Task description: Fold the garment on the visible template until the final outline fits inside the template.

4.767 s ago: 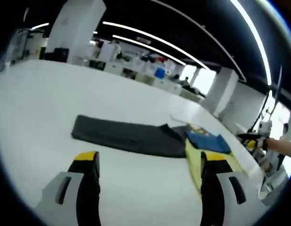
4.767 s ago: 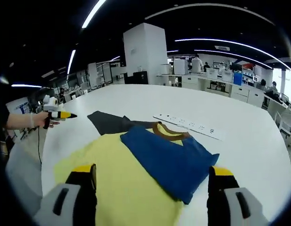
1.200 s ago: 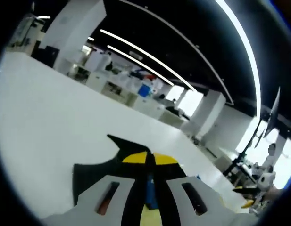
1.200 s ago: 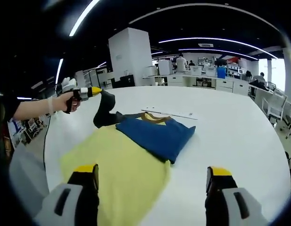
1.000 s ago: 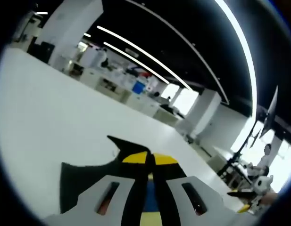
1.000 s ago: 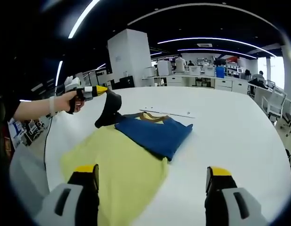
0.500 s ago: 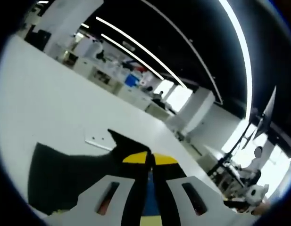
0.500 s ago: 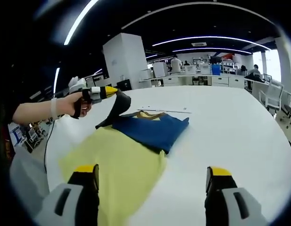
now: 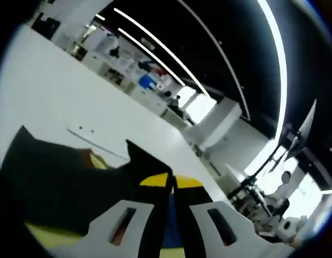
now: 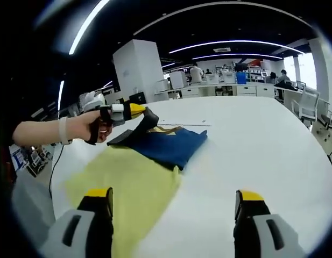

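Note:
A blue folded garment [image 10: 166, 142] with a brown collar lies on a yellow template sheet [image 10: 122, 183] on the white table [image 10: 262, 150]. Its dark grey part [image 10: 134, 131] is lifted at one end. My left gripper [image 10: 138, 111], held by a gloved hand [image 10: 85, 126], is shut on that end just above the blue fold. In the left gripper view the dark grey cloth [image 9: 63, 177] hangs from the shut left gripper [image 9: 171, 180] and drapes left. My right gripper [image 10: 174, 194] is open over the sheet's near edge and holds nothing.
A thin white strip [image 10: 184, 124] lies on the table behind the garment, and the white strip [image 9: 96, 145] also shows beyond the dark cloth. Office desks, chairs [image 10: 305, 102] and a white pillar [image 10: 136, 67] stand beyond the table.
My left gripper shut on the end of the dark grey cloth, lifted it and carried it toward the blue fold. My right gripper stayed open and low.

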The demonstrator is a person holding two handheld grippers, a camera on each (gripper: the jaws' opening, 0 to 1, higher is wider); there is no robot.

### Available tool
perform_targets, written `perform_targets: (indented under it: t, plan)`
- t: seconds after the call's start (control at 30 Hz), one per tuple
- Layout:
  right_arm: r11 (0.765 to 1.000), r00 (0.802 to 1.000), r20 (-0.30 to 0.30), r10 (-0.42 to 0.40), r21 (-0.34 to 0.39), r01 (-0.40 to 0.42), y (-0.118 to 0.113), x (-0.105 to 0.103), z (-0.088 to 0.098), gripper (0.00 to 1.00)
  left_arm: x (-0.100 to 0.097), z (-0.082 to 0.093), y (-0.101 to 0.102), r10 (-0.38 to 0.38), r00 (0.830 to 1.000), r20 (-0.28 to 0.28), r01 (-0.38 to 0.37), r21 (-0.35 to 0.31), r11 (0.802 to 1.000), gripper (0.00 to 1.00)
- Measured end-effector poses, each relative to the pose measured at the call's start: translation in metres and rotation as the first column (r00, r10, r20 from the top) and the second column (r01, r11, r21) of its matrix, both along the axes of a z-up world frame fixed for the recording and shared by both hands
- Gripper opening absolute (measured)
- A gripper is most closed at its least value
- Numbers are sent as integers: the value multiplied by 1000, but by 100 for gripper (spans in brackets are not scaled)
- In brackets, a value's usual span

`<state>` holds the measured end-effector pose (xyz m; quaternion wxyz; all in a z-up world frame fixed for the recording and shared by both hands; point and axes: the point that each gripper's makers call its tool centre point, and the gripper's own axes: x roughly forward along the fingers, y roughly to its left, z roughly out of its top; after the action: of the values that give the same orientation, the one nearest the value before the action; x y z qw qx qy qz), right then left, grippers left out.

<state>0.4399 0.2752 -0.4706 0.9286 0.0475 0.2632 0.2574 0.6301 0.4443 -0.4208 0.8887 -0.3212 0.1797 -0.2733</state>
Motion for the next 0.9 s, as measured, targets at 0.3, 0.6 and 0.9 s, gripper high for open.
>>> perform_targets:
  t: [0.3,0.6,0.9]
  plan:
    - [999,999,-12,-33,14,34,-11,-7,-7,95,-3,-12,-38,-53,998,-18,53,-10,999,0]
    - [999,999,-12,-43,25,44,-12,-8,-8,94,-13,-49,-66,-124,989,-82,128,42,991,0]
    - [998,999,-17,-48,28,49,-13,-9,-11,94,-22,-67,-80,-176,977,-120,183,49,982,0]
